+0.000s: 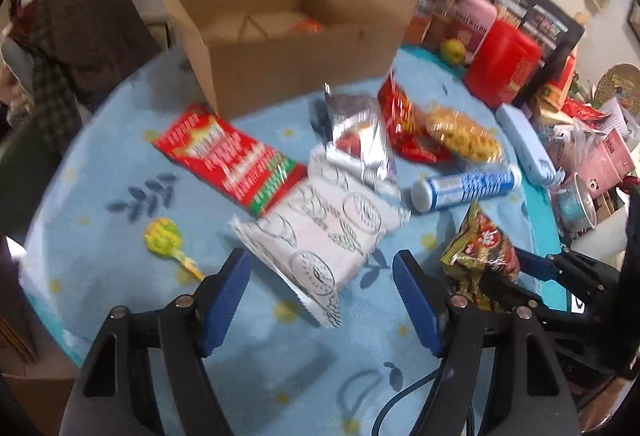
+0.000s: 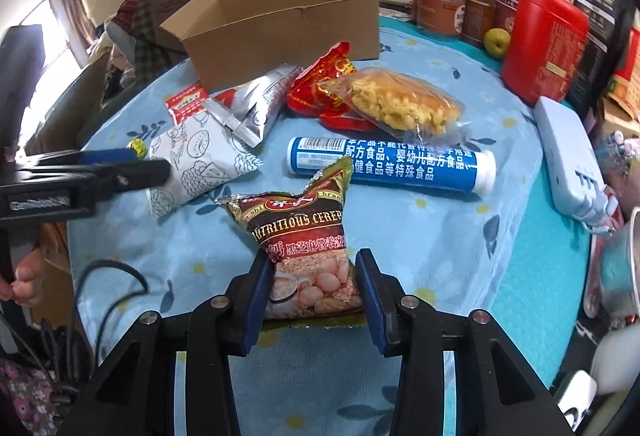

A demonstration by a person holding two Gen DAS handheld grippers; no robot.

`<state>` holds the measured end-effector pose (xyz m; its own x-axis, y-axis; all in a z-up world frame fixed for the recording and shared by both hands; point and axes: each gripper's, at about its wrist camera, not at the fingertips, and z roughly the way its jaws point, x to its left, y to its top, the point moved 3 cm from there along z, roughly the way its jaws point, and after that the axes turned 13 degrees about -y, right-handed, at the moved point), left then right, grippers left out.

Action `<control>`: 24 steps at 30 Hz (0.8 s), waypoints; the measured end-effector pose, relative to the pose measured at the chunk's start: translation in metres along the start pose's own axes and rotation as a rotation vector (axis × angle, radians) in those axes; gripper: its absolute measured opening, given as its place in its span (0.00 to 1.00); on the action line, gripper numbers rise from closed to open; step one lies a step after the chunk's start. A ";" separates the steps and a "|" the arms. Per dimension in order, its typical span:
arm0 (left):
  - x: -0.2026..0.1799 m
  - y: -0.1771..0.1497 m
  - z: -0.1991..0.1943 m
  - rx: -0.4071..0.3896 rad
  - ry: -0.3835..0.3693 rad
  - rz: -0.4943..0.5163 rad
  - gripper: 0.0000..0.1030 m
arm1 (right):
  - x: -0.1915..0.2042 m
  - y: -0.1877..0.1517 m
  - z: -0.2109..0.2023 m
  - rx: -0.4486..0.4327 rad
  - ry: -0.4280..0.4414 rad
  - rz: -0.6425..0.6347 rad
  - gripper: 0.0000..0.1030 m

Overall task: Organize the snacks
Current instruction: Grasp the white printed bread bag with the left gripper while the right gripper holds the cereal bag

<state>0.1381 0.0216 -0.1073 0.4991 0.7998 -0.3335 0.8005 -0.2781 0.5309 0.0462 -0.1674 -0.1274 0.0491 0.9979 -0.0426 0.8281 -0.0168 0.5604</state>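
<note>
On the blue tablecloth [image 1: 100, 172] we are seeing the cardboard box [image 1: 296, 76] holding something orange; our right gripper [image 2: 314, 294] is clamping the cereal bag [image 2: 308, 236], our left gripper [image 1: 320, 300] is gaping over the white packet [image 1: 320, 232].

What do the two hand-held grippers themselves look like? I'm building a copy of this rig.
Both match. The left hand-held gripper and the right hand-held gripper each have two black angular fingers with cut-out slots, silver pivot pins and flat blue pads. A dark cable loops below the left one. White lettering marks the left one's side in the right wrist view.
</note>
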 end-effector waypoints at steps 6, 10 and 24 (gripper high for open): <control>-0.006 0.017 -0.006 -0.027 0.015 0.143 0.72 | 0.006 0.008 0.005 0.004 0.022 -0.026 0.48; -0.006 0.023 0.012 0.031 -0.038 0.189 0.72 | 0.011 0.012 0.010 0.014 0.018 -0.040 0.51; 0.002 0.020 0.064 0.214 -0.097 0.285 0.72 | 0.014 0.021 0.032 0.078 0.026 -0.033 0.54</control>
<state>0.1762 -0.0162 -0.1474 0.7328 0.6228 -0.2741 0.6712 -0.5956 0.4413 0.0823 -0.1561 -0.1424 0.0076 0.9993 -0.0379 0.8698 0.0120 0.4933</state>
